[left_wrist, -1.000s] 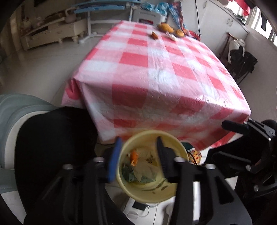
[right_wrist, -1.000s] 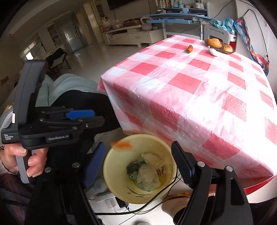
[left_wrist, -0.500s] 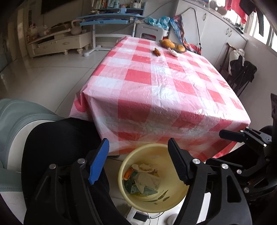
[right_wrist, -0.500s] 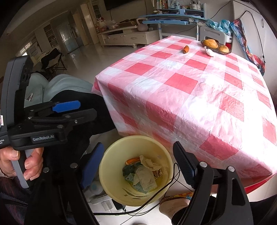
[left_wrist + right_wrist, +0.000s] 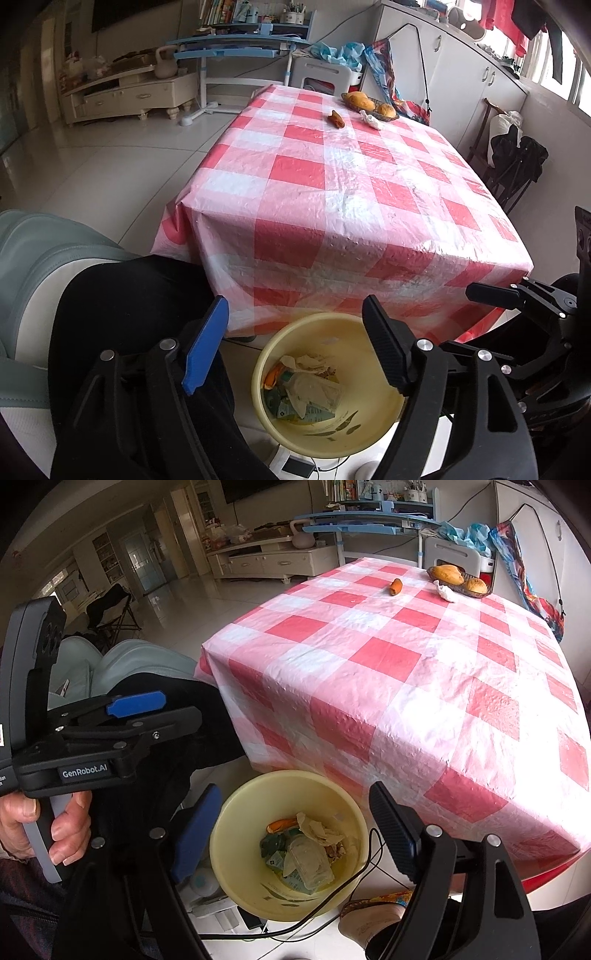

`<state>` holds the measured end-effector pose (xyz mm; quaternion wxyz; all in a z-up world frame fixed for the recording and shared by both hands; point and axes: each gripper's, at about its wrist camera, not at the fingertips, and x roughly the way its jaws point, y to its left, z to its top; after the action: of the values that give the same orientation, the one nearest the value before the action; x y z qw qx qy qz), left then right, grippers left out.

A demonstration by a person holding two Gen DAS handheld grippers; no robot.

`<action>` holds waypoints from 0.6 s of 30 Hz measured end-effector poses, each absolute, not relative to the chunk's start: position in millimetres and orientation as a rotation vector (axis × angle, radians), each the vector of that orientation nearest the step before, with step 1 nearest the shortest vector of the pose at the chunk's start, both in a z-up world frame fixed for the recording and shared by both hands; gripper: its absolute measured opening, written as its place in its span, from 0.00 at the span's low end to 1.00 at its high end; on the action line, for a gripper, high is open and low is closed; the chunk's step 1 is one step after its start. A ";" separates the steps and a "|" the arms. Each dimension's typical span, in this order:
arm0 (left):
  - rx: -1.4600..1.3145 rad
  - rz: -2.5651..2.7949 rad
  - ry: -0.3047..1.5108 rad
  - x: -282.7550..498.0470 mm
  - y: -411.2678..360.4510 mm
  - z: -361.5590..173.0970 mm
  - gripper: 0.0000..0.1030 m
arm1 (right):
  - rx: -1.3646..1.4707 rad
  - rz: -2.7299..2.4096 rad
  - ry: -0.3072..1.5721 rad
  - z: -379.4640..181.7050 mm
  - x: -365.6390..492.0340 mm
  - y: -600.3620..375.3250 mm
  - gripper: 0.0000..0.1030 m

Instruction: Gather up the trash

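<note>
The desk (image 5: 343, 192), under its red-and-white checked cloth, has not shifted. At its far end lie an orange scrap (image 5: 336, 119), a white crumpled wad (image 5: 371, 120) and a dish of fruit (image 5: 369, 104), all well apart from both tongs.

Below the desk's near edge stands the yellow bin (image 5: 328, 384) on the floor, holding paper, plastic wrappers and 1 orange peel (image 5: 282, 824). A second ago that peel was in the air at the bin's rim; now it lies inside on the heap, so 1 piece of trash has been delivered.

The left tongs (image 5: 295, 354) hang over the bin. A second ago their fingers stood close together just above the bin's mouth; now they are opening, spread wide, with nothing between them. The right tongs (image 5: 295, 834) are also released and empty, at much the same spread as before, above the same bin.

Judged from this, the drop is finished and both tongs are free. The scrap and wad at the far end look like the next trash to fetch.
</note>
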<state>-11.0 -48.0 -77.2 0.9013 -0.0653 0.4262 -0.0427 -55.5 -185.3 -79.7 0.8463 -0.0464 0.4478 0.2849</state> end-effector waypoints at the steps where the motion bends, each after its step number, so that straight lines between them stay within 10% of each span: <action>1: -0.135 -0.087 0.882 -10.8 -48.4 -77.2 0.71 | -0.098 0.600 0.944 -79.5 -55.4 -185.5 0.76; 18: -0.161 -0.074 0.893 -7.4 -43.1 -84.2 0.76 | -0.108 0.581 0.949 -83.9 -52.9 -182.0 0.76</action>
<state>-7.4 -43.1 -84.2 0.8981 -0.0777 0.4314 -0.0359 -52.9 -182.0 -83.9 0.8477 -0.0512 0.4502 0.2758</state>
